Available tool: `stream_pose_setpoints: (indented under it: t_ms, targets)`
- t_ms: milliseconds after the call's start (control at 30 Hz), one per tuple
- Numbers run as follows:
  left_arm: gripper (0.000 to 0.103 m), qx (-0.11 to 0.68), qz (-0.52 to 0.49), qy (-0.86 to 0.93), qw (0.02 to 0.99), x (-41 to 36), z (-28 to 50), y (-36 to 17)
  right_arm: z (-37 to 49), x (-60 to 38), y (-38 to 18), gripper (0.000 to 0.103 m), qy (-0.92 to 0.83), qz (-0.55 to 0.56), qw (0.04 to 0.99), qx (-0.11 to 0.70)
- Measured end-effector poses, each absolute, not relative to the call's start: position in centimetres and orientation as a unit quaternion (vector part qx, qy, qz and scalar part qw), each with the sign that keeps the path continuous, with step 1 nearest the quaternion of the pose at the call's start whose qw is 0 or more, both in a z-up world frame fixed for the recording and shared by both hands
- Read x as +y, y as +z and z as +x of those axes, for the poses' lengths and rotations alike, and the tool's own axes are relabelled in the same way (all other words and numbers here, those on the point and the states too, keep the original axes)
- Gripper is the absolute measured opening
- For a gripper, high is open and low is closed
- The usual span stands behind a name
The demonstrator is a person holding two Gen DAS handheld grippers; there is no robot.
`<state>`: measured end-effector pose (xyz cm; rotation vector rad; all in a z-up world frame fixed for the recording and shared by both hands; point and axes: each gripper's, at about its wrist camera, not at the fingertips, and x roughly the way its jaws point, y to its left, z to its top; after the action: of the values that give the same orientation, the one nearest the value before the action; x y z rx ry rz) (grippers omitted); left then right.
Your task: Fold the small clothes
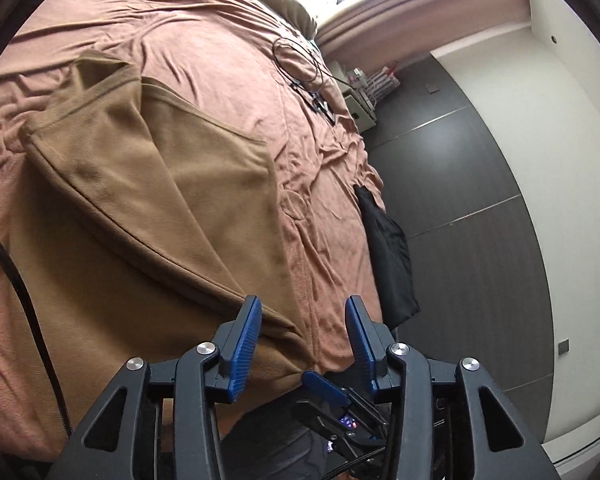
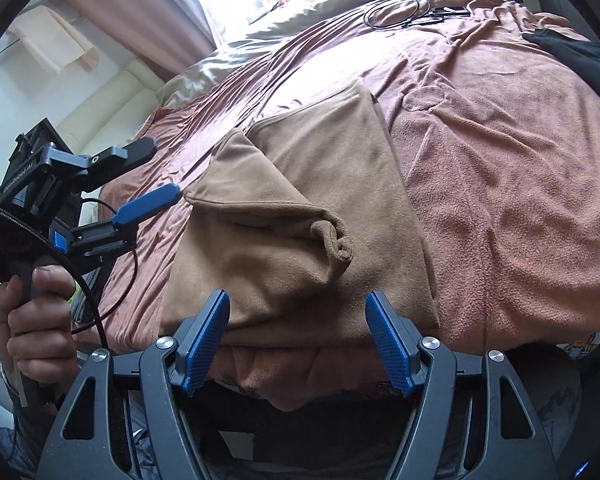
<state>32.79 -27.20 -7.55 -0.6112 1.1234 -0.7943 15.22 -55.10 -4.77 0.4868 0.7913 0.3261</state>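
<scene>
A tan-brown garment (image 1: 148, 200) lies partly folded on the pink-brown bed cover, with one side folded over its middle. In the right wrist view the garment (image 2: 312, 216) has a bunched sleeve end near its centre. My left gripper (image 1: 304, 320) is open and empty, hovering over the garment's near corner at the bed edge. It also shows in the right wrist view (image 2: 156, 174), held by a hand at the left, jaws apart. My right gripper (image 2: 298, 312) is open and empty above the garment's near edge.
A black garment (image 1: 388, 248) hangs over the bed's right edge. Black cables (image 1: 304, 64) lie on the far part of the bed cover (image 1: 220, 40). Pillows (image 2: 300, 12) are at the head. Dark floor (image 1: 460, 168) and a white wall are to the right.
</scene>
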Motion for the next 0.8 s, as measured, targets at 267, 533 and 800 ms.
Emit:
stream_pose_setpoints:
  t_ms: [267, 533, 800]
  targets:
    - [0.046, 0.51, -0.268, -0.294, 0.763, -21.4, 32.1, -9.0, 17.4, -55.0, -4.9, 0.046, 0.131, 0.225, 0.876, 0.405]
    - [0.046, 0.535, -0.252, -0.223, 0.775, -16.8, 31.0, -12.0, 18.8, -55.6, -4.6, 0.027, 0.117, 0.246, 0.866, 0.42]
    - [0.046, 0.569, -0.242, -0.197, 0.761, -16.2, 29.8, -15.2, 18.3, -56.4, -4.9, 0.003, 0.097, 0.272, 0.86, 0.42]
